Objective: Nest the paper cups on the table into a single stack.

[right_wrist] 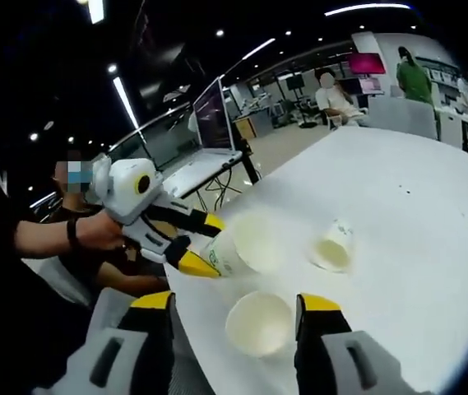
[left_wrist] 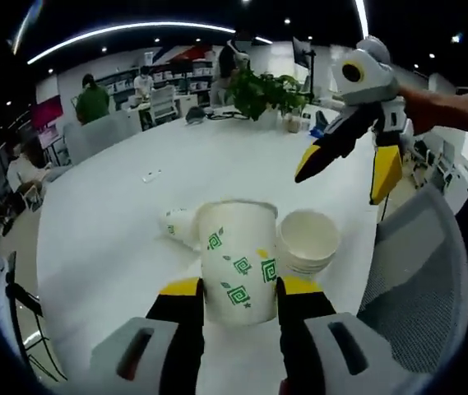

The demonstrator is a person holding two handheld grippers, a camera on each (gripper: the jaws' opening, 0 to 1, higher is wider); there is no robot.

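My left gripper (left_wrist: 240, 286) is shut on a white paper cup with green swirls (left_wrist: 232, 267), held just above the white table (left_wrist: 127, 206). Right beside it stands a short stack of cups (left_wrist: 309, 239), mouth up. A third cup (left_wrist: 180, 224) lies on its side behind them. The right gripper (left_wrist: 346, 174) hangs open in the air above and to the right of the stack, nothing between its jaws. In the right gripper view, my right gripper (right_wrist: 235, 302) frames the stack (right_wrist: 258, 322) from above, the left gripper (right_wrist: 205, 244) grips its cup (right_wrist: 246, 243), and the tipped cup (right_wrist: 332, 245) lies further in.
A grey mesh chair (left_wrist: 419, 263) stands at the table edge near the stack. A potted plant (left_wrist: 262, 90) and small items sit at the far end, with people beyond. A person (right_wrist: 94, 255) sits close to the table's edge, with a monitor (right_wrist: 213, 115) behind.
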